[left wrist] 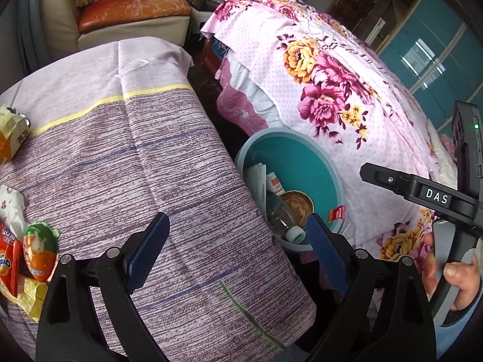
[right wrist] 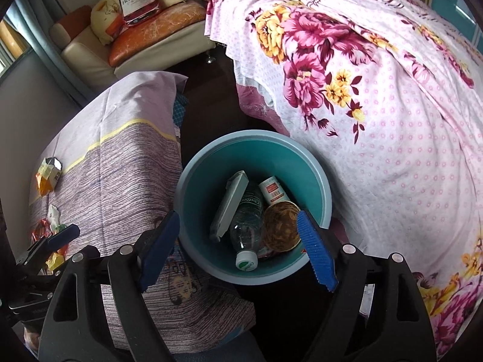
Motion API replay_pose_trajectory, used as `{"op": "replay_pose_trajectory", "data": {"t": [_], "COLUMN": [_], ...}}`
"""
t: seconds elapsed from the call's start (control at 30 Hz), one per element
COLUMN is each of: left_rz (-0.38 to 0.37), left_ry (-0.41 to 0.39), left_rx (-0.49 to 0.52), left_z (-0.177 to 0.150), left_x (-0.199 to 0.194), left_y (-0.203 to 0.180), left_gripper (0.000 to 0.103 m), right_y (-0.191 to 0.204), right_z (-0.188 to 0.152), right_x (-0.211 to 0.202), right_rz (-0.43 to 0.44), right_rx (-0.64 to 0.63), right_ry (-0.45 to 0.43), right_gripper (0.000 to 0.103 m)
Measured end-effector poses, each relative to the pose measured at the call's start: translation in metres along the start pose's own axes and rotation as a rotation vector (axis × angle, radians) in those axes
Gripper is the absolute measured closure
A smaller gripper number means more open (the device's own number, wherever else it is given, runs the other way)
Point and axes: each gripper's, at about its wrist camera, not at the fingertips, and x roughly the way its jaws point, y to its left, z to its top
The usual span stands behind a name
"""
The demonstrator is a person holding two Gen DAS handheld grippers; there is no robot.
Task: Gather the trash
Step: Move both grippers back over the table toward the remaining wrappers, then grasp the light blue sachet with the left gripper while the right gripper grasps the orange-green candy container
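Note:
A teal bin (right wrist: 324, 193) stands on the floor between the table and the bed; it holds a clear bottle (right wrist: 246, 226), a grey box (right wrist: 231, 203), a small carton and a brown round container. My right gripper (right wrist: 238, 241) is open and empty, right above the bin. My left gripper (left wrist: 238, 250) is open and empty over the table's right edge; the bin (left wrist: 302, 157) lies just beyond it. Wrappers (left wrist: 39, 250) and an orange-yellow carton (left wrist: 12, 135) lie on the table at the left; they also show in the right wrist view (right wrist: 48, 175).
The table wears a purple striped cloth (left wrist: 135, 157). A bed with a floral cover (right wrist: 377, 105) stands right of the bin. A sofa (left wrist: 132, 15) stands at the back. The right gripper's body (left wrist: 437, 199) shows at the right of the left wrist view.

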Motion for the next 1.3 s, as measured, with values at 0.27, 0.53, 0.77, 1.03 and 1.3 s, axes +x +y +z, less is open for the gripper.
{"op": "replay_pose_trajectory", "data": {"t": [0.27, 0.53, 0.77, 1.03, 1.3], "left_rz": [0.001, 0.025, 0.070, 0.167, 0.289], "left_ry": [-0.039, -0.074, -0.095, -0.106, -0.138], "left_rx": [-0.036, -0.083, -0.151, -0.235, -0.339], "left_z": [-0.013, -0.031, -0.051, -0.078, -0.104], "left_x": [-0.026, -0.055, -0.081, -0.115, -0.153], "left_y": [0.024, 0.061, 0.109, 0.175, 0.248], "left_gripper": [0.011, 0.011, 0.011, 0.011, 0.011], "right_y": [0.034, 0.081, 0.132, 0.205, 0.278], "right_z": [-0.011, -0.020, -0.030, -0.046, -0.065], "right_x": [-0.015, -0.019, -0.013, 0.003, 0.021], "right_rz": [0.002, 0.026, 0.056, 0.094, 0.113], "right_rx": [-0.053, -0.121, -0.201, -0.324, -0.471], "right_ry": [-0.005, 0.008, 0.033, 0.089, 0.141], "right_gripper": [0.027, 0.026, 0.026, 0.026, 0.026]}}
